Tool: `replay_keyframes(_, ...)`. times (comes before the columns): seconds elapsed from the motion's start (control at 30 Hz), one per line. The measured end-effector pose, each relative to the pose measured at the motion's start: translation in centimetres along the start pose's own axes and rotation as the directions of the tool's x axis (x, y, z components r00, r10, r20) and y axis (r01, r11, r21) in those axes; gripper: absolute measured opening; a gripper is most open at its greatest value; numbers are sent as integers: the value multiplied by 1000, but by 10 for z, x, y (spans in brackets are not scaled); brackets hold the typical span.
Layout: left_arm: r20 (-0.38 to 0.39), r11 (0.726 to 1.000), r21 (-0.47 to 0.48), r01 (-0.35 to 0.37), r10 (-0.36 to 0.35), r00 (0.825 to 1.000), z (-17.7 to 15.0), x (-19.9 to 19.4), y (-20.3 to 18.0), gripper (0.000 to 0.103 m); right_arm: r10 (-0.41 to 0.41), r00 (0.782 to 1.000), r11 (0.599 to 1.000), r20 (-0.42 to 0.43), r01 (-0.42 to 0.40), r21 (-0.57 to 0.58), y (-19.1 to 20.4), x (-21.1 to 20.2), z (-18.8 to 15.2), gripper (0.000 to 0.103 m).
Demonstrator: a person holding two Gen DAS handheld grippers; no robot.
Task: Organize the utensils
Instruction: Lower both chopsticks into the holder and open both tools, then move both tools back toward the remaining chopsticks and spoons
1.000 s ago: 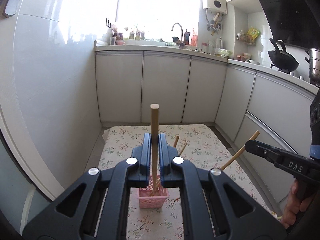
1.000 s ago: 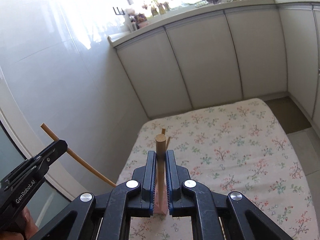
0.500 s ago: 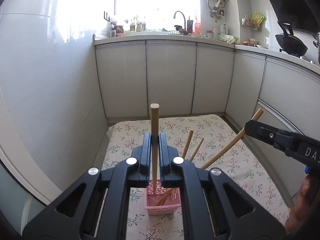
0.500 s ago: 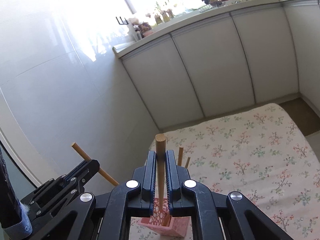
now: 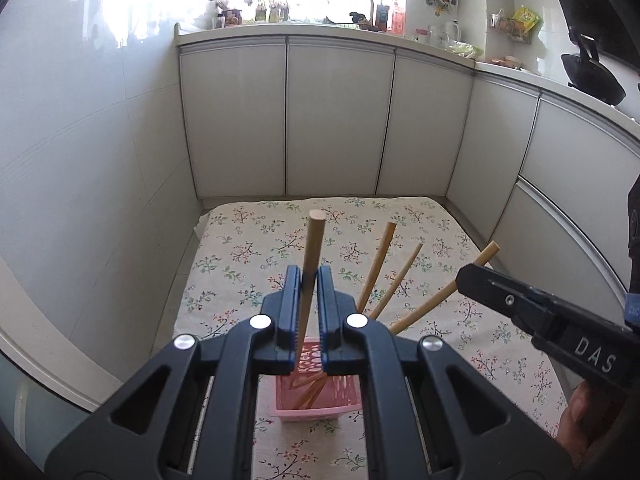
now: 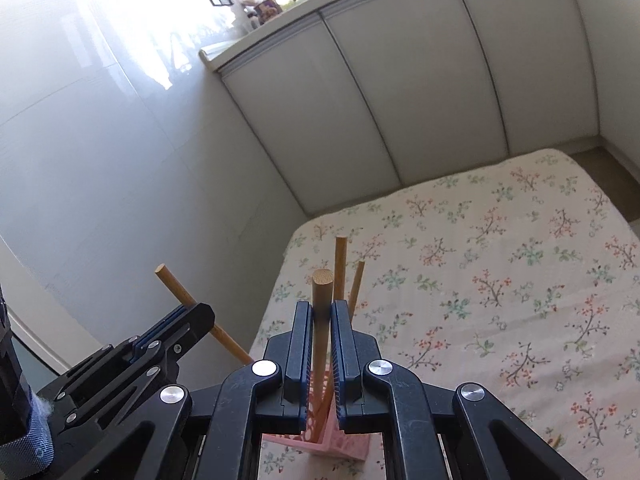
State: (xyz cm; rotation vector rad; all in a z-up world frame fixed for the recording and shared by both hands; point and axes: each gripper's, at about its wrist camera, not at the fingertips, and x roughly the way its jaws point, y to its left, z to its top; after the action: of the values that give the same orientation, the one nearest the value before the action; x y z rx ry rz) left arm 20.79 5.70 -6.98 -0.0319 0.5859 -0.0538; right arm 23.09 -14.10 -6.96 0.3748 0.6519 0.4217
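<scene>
A cream cloth with small flower prints covers the floor between the white kitchen cupboards. On the cloth stands a little pink plastic basket with holes in its sides. Two thin round wooden sticks lean in it. The left gripper has its jaws clenched on a light brown wooden stick, whose low end dips in the basket. The right gripper jaws are grasping another wooden stick, also over the basket.

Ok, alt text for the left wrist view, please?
The left gripper holds a wooden chopstick, its tip down in a pink basket on a floral cloth. The right gripper angles another in; two more lean inside.
</scene>
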Motion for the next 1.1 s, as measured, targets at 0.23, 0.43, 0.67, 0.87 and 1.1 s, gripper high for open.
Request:
replay_keyframes(0.23,11,999,-29,23,-23,1000,5,-9,1,49,8,999,1000,-34,-7,21,-3,-3,0,22)
replay_keyframes(0.43,-3,999,-35,33,-33,999,5,-20,2,67,14,999,1000,-33,-14,4,-2,-24,2,48)
replay_keyframes(0.67,-53,999,-30,38,-40,998,0,-33,4,79,-15,999,1000,-41,15,-18,-6,-51,2,65)
replay_keyframes(0.87,-133,998,-19,52,-54,990,-13,-37,5,86,-68,992,998,-105,68,-4,-25,-66,-6,72)
replay_keyframes(1.1,-292,995,-23,96,-98,952,-44,-25,-1,88,-156,965,987,-212,159,-1,-52,-72,-24,79)
